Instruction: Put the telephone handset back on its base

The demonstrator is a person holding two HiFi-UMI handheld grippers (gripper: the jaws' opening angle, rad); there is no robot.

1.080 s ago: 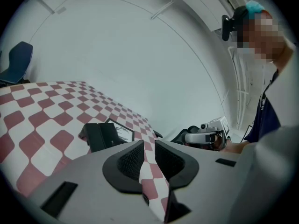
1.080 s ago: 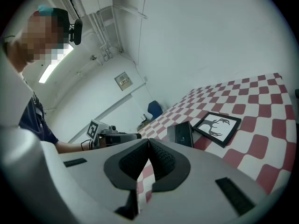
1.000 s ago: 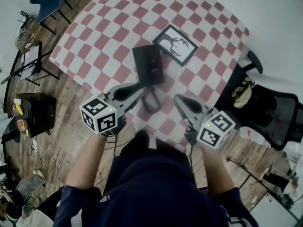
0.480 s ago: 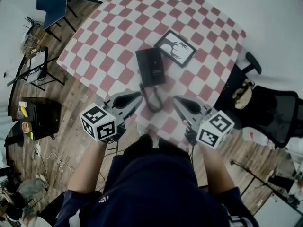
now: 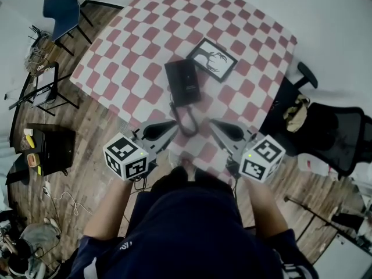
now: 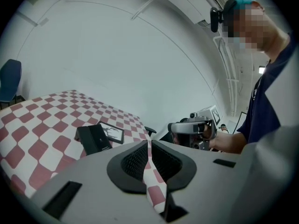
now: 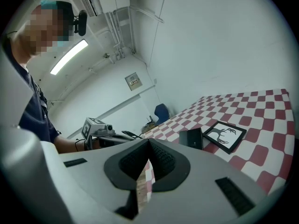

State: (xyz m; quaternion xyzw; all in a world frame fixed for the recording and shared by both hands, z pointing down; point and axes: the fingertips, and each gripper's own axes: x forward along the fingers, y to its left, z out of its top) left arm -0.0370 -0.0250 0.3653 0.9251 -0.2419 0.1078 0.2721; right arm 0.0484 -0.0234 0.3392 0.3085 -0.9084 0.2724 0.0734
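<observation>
The black telephone (image 5: 183, 81) lies flat on the checkered table (image 5: 139, 45), and its handset appears to rest on the base. Its cord (image 5: 187, 120) loops toward the near edge. The telephone (image 6: 93, 139) shows ahead and left in the left gripper view, and the telephone (image 7: 191, 138) ahead and right in the right gripper view. My left gripper (image 5: 174, 124) hovers short of the cord; its jaws have just been closing and meet with nothing between them. My right gripper (image 5: 213, 122) hovers beside it, shut and empty.
A framed black-and-white picture (image 5: 211, 58) lies just right of the telephone. A blue chair (image 5: 61, 7) stands at the table's far left and a black office chair (image 5: 334, 135) at its right. A dark box (image 5: 55, 150) sits on the wooden floor to the left.
Both grippers have drawn back from the telephone toward the person and lifted a little. The left jaws have come together.
</observation>
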